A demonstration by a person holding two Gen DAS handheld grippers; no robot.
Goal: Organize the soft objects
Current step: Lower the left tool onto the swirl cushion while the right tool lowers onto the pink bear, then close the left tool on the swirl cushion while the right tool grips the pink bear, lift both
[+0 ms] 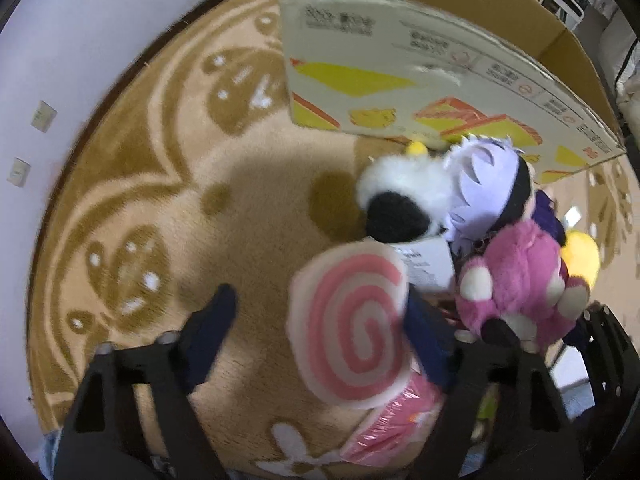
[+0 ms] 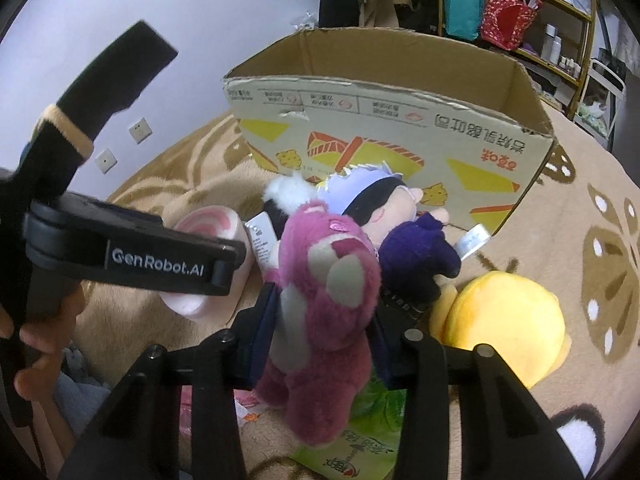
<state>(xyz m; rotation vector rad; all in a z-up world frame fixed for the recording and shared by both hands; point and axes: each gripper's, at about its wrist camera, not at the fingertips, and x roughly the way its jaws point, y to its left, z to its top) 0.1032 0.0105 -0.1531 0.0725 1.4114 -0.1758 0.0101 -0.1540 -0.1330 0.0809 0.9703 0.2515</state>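
A round pink-and-white swirl plush (image 1: 352, 320) lies on the rug between the fingers of my left gripper (image 1: 320, 328). The right finger touches it, while the left finger (image 1: 220, 312) stands clear, so the jaws are open. My right gripper (image 2: 322, 336) is shut on a magenta bear plush (image 2: 328, 280), held just above the rug; the same bear (image 1: 516, 276) shows in the left wrist view. Behind it lie a white-and-black plush (image 1: 400, 196) and a doll with lavender hair and a black blindfold (image 2: 372, 196). A yellow plush (image 2: 504, 320) rests to the right.
An open cardboard box (image 2: 380, 136) stands on the beige patterned rug (image 1: 160, 200) just behind the pile. A green packet (image 2: 360, 440) and a pink packet (image 1: 392, 424) lie under the grippers. A white wall is at the left and cluttered shelves (image 2: 520, 12) at the back right.
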